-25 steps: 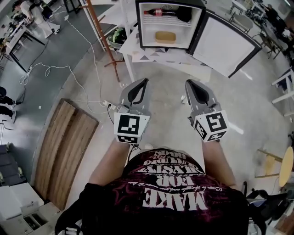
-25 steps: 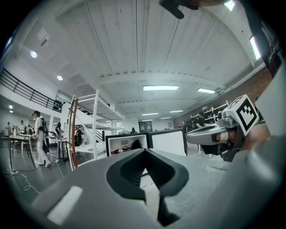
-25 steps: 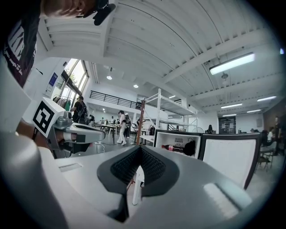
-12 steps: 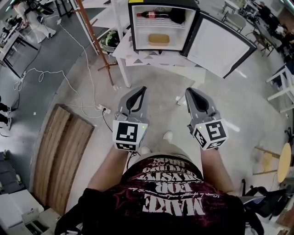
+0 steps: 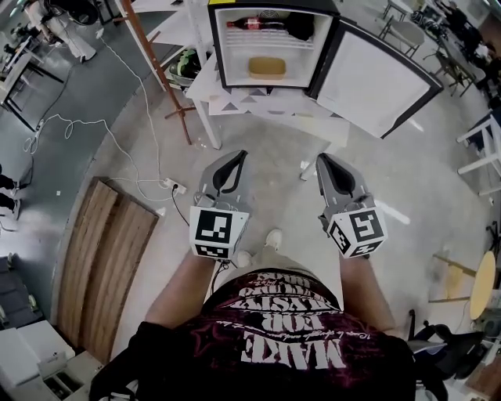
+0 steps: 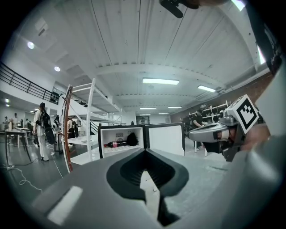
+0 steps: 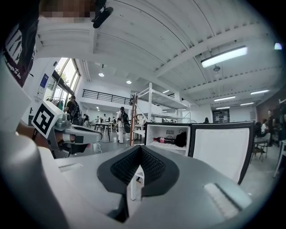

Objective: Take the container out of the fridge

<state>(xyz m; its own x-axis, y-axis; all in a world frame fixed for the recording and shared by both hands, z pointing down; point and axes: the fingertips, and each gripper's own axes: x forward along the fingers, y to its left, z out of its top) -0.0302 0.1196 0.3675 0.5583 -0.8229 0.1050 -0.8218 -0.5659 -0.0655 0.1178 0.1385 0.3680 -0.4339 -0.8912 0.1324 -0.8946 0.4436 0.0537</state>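
This is a big workroom with a grey floor. A small fridge point(image 5: 274, 43) sits on a white table point(image 5: 227, 100), and its door point(image 5: 380, 78) is swung wide open, so I think the way in is free. The container point(image 5: 267, 67), a flat tan box, lies on the fridge's lower shelf, under a bottle point(image 5: 254, 24) lying on its side. I hold the left gripper point(image 5: 239, 154) and the right gripper point(image 5: 322, 157) side by side, well back from the fridge, both pointing at it. Their jaws are pressed together with nothing in them. That makes sense to me, because I am too far away to grab. I will need to get closer and open one first.
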